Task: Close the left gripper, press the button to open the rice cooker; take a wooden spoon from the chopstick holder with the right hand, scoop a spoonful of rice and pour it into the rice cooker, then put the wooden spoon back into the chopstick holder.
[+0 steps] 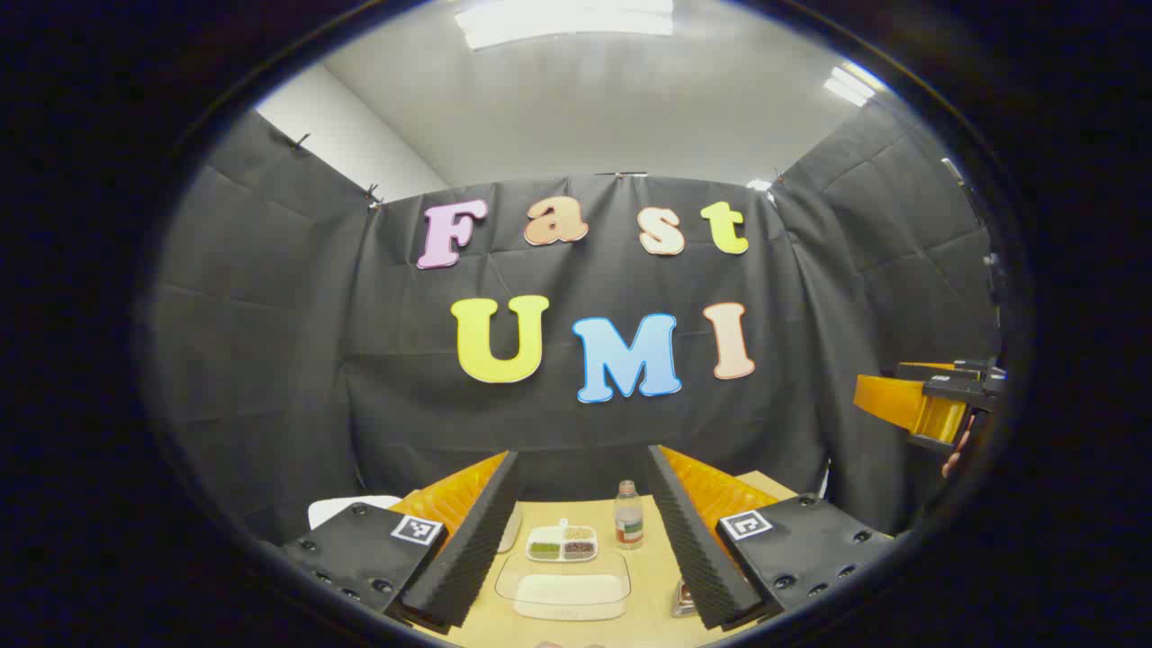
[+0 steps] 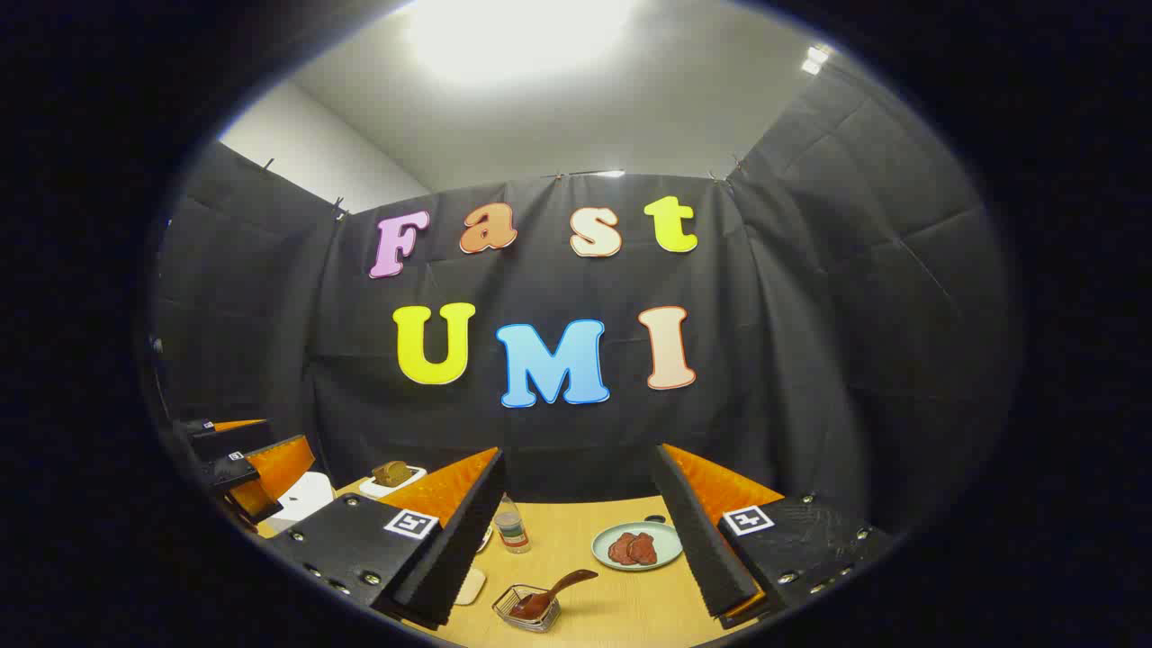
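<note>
As spoon [image 2: 551, 589] rests in holder [image 2: 527, 608], grippers apart.

Counts on the table ahead of the grippers

One bottle [image 1: 628, 516], one divided dish [image 1: 562, 544], one clear tray [image 1: 564, 587] stood between the left fingers; ahead of the right: one wire holder [image 2: 526, 609], one wooden spoon [image 2: 551, 591], one plate [image 2: 637, 546] with two meat pieces [image 2: 632, 548]

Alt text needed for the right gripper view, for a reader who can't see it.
The right gripper hangs open above a wooden table, holding nothing. Between its fingers lie a wooden spoon in a wire holder, a plate of red meat slices and a small bottle; the left gripper shows at far left.
</note>
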`<move>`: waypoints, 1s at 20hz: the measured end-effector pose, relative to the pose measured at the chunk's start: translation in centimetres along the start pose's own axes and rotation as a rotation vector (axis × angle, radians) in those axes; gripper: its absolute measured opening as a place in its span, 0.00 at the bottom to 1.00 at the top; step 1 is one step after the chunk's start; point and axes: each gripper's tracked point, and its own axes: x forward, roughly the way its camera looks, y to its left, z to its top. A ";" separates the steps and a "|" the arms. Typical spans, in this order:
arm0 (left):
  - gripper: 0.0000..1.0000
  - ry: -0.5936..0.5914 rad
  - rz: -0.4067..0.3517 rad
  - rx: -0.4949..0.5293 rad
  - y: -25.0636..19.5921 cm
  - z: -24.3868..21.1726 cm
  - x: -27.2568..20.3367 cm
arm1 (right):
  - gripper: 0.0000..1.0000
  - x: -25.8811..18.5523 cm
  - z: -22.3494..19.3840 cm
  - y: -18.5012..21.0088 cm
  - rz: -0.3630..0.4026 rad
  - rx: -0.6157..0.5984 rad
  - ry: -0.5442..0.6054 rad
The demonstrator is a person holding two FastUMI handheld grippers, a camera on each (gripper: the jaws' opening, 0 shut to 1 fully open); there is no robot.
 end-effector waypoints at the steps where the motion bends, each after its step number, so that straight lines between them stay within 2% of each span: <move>1: 0.96 -0.007 -0.003 -0.003 0.4 0.4 0.1 | 0.99 0.1 0.4 0.5 -0.008 -0.014 -0.008; 3: 0.92 0.003 -0.027 -0.006 0.7 0.5 0.4 | 0.99 0.2 0.4 1.1 -0.023 -0.022 0.003; 7: 0.94 -0.011 -0.081 0.004 0.5 0.9 1.0 | 0.99 0.2 0.9 2.7 -0.043 -0.011 -0.013; 8: 0.96 -0.014 -0.084 0.001 0.8 1.0 1.1 | 0.99 0.2 0.9 3.1 -0.050 -0.008 -0.017; 10: 0.92 -0.004 -0.088 -0.008 1.2 0.5 1.3 | 0.99 0.2 0.7 3.4 -0.063 -0.007 -0.011; 13: 0.96 -0.019 -0.077 -0.004 2.2 0.7 1.5 | 0.99 0.4 0.7 4.1 -0.057 -0.013 -0.015; 17: 0.92 -0.005 -0.094 -0.015 2.1 0.0 1.4 | 0.99 0.6 0.7 4.6 -0.056 -0.007 -0.022; 19: 0.92 -0.009 -0.090 -0.009 2.8 0.0 1.4 | 0.99 0.4 0.6 4.6 -0.059 -0.015 -0.027; 20: 0.96 -0.009 -0.087 -0.001 3.1 0.0 1.4 | 0.99 0.3 0.6 4.7 -0.060 -0.017 -0.030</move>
